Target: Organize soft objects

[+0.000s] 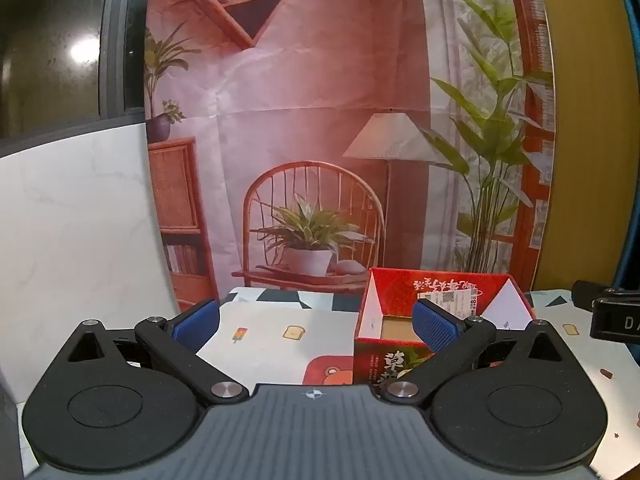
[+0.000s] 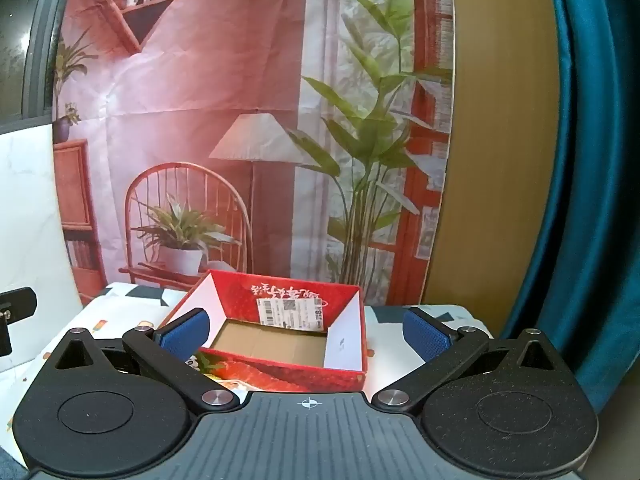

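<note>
An open red cardboard box (image 2: 288, 300) with white inner walls and a bare brown floor stands on the patterned tablecloth (image 1: 272, 332); nothing shows inside it. It also shows in the left wrist view (image 1: 440, 292), to the right. My left gripper (image 1: 316, 324) is open and empty, left of the box, its right blue pad in front of the box. My right gripper (image 2: 306, 332) is open and empty, straddling the box's near side. No soft object is in view.
A printed backdrop (image 1: 320, 120) of a room hangs behind the table. A white marble-look panel (image 1: 72, 220) stands at the left. A teal curtain (image 2: 592, 160) hangs at the right. The right gripper's body (image 1: 612, 316) shows at the left view's right edge.
</note>
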Demonstrator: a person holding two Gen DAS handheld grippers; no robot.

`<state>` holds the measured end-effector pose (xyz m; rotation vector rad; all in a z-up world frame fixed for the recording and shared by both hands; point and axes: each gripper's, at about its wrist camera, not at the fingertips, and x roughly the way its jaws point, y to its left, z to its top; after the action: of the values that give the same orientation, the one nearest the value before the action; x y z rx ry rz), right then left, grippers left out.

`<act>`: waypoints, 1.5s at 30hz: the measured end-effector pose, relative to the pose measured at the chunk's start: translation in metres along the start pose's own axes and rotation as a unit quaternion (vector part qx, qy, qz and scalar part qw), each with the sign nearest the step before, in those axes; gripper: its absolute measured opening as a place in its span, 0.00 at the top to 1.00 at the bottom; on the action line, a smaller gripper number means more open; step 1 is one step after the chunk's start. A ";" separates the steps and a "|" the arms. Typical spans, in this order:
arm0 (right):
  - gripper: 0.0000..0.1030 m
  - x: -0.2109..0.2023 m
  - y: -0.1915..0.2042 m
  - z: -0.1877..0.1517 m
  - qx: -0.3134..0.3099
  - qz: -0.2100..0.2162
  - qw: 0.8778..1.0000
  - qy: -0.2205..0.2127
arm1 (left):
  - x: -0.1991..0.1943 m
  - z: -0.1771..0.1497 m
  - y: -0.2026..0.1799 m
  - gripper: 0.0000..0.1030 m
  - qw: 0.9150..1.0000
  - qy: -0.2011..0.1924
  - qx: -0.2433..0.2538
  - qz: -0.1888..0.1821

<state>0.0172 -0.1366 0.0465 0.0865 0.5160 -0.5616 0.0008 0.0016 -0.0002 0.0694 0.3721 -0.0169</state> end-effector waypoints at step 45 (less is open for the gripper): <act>0.00 0.005 -0.002 -0.011 -0.002 0.006 1.000 -0.008 | 0.002 -0.002 -0.004 0.00 1.000 0.007 0.007 0.012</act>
<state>0.0151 -0.1383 0.0351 0.0818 0.4999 -0.5493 0.0014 -0.0018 -0.0029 0.0879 0.3855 0.0052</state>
